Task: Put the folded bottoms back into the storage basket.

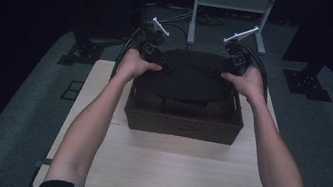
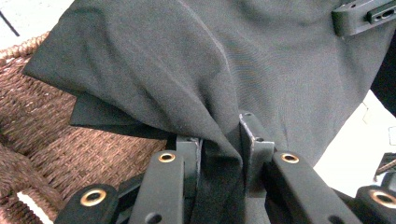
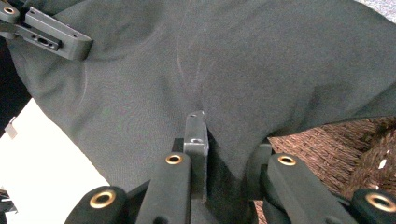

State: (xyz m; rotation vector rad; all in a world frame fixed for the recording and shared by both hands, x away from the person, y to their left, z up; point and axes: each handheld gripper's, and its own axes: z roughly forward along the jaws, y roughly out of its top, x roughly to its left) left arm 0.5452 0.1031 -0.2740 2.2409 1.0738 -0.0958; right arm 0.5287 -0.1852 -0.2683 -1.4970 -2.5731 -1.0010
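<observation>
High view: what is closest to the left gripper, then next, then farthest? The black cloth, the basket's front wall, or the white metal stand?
From the left gripper:
1. The black cloth, pinched in its jaws, spread over the basket.
2. The basket's front wall, lower in the picture, toward the person.
3. The white metal stand, on the floor beyond the table, at the top.

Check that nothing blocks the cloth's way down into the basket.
Nothing visible blocks it. The cloth hangs spread between the left gripper and right gripper, both clamped on its edges, directly over the open basket. What lies inside the basket is hidden under the cloth.
</observation>
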